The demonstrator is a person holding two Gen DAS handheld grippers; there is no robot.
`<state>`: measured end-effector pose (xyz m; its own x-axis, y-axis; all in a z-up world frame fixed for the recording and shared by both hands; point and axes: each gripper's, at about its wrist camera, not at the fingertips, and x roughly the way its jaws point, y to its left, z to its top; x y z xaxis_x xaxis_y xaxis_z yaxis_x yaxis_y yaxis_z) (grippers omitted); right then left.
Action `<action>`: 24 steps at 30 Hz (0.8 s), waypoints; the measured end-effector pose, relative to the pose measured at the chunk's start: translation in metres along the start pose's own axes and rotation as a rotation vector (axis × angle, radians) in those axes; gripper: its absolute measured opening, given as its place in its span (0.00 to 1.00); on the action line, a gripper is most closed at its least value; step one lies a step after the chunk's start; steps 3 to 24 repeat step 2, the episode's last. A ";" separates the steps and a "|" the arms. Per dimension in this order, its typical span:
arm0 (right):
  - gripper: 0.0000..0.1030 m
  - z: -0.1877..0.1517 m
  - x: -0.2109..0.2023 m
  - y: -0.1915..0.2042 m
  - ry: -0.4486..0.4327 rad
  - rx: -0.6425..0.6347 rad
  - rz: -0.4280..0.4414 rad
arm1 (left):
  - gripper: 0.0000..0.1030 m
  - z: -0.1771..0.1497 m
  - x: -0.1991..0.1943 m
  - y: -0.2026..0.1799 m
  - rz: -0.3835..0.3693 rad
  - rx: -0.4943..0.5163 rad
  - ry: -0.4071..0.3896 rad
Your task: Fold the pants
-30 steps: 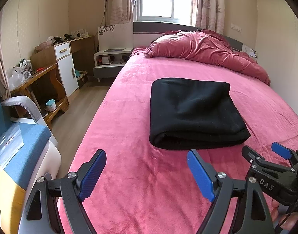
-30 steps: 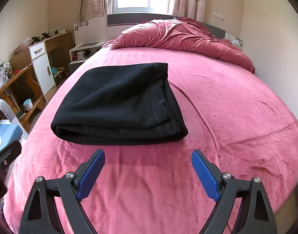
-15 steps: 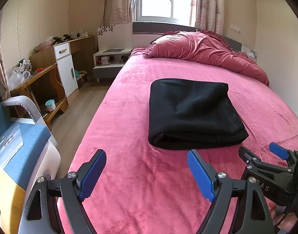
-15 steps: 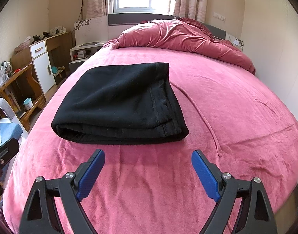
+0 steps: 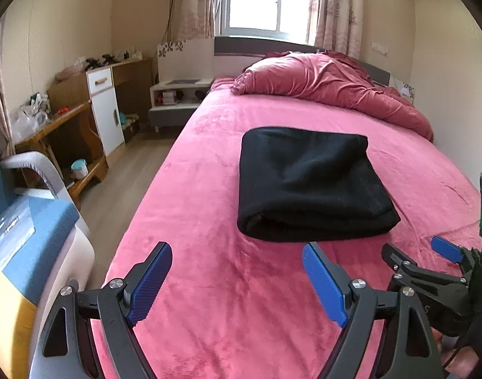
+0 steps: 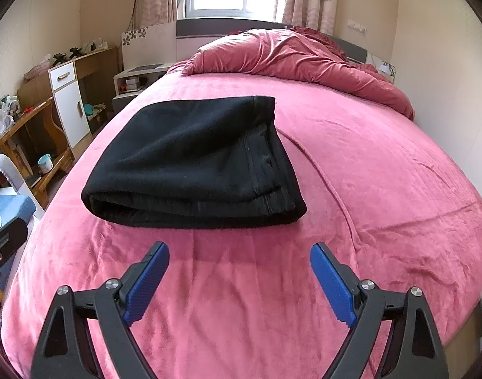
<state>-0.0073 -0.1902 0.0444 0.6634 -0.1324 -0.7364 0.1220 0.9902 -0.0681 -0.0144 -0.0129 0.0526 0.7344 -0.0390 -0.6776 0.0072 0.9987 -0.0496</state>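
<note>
The black pants (image 5: pixel 310 183) lie folded into a flat rectangle on the pink bed (image 5: pixel 225 300), with the rounded fold edge toward me. They also show in the right wrist view (image 6: pixel 193 161). My left gripper (image 5: pixel 237 281) is open and empty, held above the bedcover a little short of the pants. My right gripper (image 6: pixel 239 281) is open and empty, also short of the pants' near edge. The right gripper shows at the right edge of the left wrist view (image 5: pixel 420 252).
A crumpled pink duvet (image 5: pixel 329 85) is heaped at the head of the bed. Left of the bed are a wooden floor strip, a wooden desk (image 5: pixel 61 120), a white cabinet (image 5: pixel 105 110), a nightstand (image 5: pixel 174 94) and a blue chair (image 5: pixel 23 221). A wall runs along the right side.
Both grippers have drawn back slightly from the pants and stayed open. The pants have not moved.
</note>
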 end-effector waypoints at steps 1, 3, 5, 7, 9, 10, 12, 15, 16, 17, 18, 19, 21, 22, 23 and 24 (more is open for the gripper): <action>0.89 -0.001 0.001 -0.001 0.003 0.000 -0.002 | 0.84 -0.001 0.002 0.000 0.000 -0.001 0.007; 0.89 -0.002 0.002 -0.002 0.005 0.001 -0.004 | 0.84 -0.002 0.005 0.000 0.005 0.001 0.018; 0.89 -0.002 0.002 -0.002 0.005 0.001 -0.004 | 0.84 -0.002 0.005 0.000 0.005 0.001 0.018; 0.89 -0.002 0.002 -0.002 0.005 0.001 -0.004 | 0.84 -0.002 0.005 0.000 0.005 0.001 0.018; 0.89 -0.002 0.002 -0.002 0.005 0.001 -0.004 | 0.84 -0.002 0.005 0.000 0.005 0.001 0.018; 0.89 -0.002 0.002 -0.002 0.005 0.001 -0.004 | 0.84 -0.002 0.005 0.000 0.005 0.001 0.018; 0.89 -0.002 0.002 -0.002 0.005 0.001 -0.004 | 0.84 -0.002 0.005 0.000 0.005 0.001 0.018; 0.89 -0.002 0.002 -0.002 0.005 0.001 -0.004 | 0.84 -0.002 0.005 0.000 0.005 0.001 0.018; 0.89 -0.002 0.002 -0.002 0.005 0.001 -0.004 | 0.84 -0.002 0.005 0.000 0.005 0.001 0.018; 0.89 -0.002 0.002 -0.002 0.005 0.001 -0.004 | 0.84 -0.002 0.005 0.000 0.005 0.001 0.018; 0.89 -0.002 0.002 -0.002 0.005 0.001 -0.004 | 0.84 -0.002 0.005 0.000 0.005 0.001 0.018; 0.89 -0.002 0.002 -0.002 0.005 0.001 -0.004 | 0.84 -0.002 0.005 0.000 0.005 0.001 0.018; 0.89 -0.002 0.002 -0.002 0.005 0.001 -0.004 | 0.84 -0.002 0.005 0.000 0.005 0.001 0.018; 0.89 -0.002 0.002 -0.002 0.005 0.001 -0.004 | 0.84 -0.002 0.005 0.000 0.005 0.001 0.018; 0.89 -0.002 0.002 -0.002 0.005 0.001 -0.004 | 0.84 -0.002 0.005 0.000 0.005 0.001 0.018; 0.89 -0.002 0.002 -0.002 0.005 0.001 -0.004 | 0.84 -0.002 0.005 0.000 0.005 0.001 0.018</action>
